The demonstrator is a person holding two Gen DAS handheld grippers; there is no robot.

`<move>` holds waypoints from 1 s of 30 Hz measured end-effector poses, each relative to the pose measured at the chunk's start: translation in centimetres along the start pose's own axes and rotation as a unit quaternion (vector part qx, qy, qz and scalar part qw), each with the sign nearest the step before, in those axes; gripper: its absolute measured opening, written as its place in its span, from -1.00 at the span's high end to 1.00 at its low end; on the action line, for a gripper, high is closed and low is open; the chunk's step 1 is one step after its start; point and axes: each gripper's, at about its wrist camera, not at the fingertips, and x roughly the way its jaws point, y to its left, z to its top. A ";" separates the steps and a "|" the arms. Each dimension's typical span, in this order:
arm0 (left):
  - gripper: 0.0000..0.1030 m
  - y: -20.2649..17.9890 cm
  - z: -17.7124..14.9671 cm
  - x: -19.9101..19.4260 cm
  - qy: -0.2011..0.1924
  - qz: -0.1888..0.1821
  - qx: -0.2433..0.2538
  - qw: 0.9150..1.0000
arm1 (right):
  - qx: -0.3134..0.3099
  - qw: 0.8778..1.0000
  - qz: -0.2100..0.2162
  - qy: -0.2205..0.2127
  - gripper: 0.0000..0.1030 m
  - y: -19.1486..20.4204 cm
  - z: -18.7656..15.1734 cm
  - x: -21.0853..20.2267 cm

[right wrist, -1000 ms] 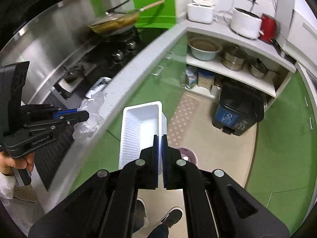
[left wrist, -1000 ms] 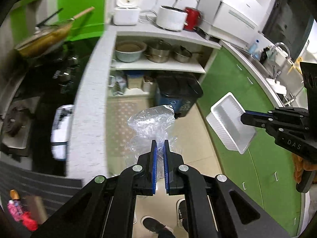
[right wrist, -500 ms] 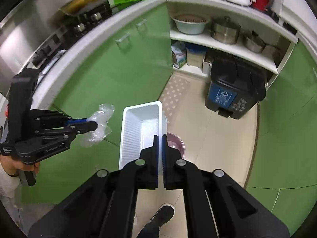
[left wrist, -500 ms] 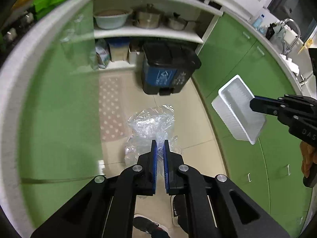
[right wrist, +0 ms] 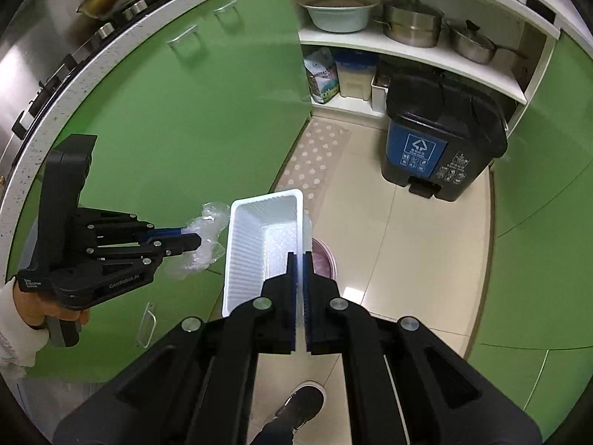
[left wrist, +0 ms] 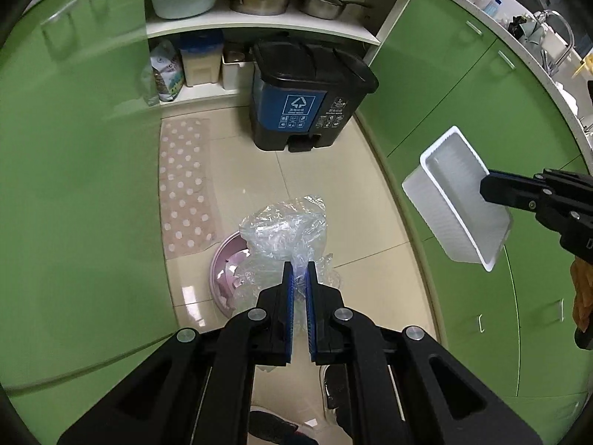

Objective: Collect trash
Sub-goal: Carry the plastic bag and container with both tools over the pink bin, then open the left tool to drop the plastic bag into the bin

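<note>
Low in the centre of the left wrist view, the left gripper [left wrist: 300,270] has its fingers pinching a crumpled clear plastic wrap [left wrist: 285,226], which hangs over the tiled floor [left wrist: 326,185] above a pink basin [left wrist: 222,270]. At the right of that frame the right gripper [left wrist: 485,185] holds a white plastic tray [left wrist: 448,193] in the air; in its own view the right gripper's fingers are pressed onto the tray's right-hand wall, lower centre. Both pieces of trash seem to be in transit, the carrying step, with the black and blue pedal bin [left wrist: 307,100] in the upper centre, its lid shut. The next move, I judge, calls for closing on the bin and opening the lid, probably by the foot pedal, before either grip lets go. Compared with a second ago, the stove and counter have slid out of the left view, the cameras now tilt toward the floor, and the bin looks larger and nearer; both grips are unchanged.
</note>
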 end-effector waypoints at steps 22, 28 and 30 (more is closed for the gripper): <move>-0.86 1.6 0.5 1.6 -0.009 0.021 -0.023 0.999 | 0.002 1.000 0.009 0.007 0.95 -1.7 -0.2 2.7; -0.86 2.8 0.1 -0.1 -0.025 0.029 -0.032 0.999 | -0.006 1.000 0.015 0.009 0.95 -0.6 0.1 3.5; -0.86 3.3 -0.3 -0.8 -0.032 0.036 -0.035 0.998 | -0.009 1.000 0.017 0.011 0.95 -0.1 0.2 4.0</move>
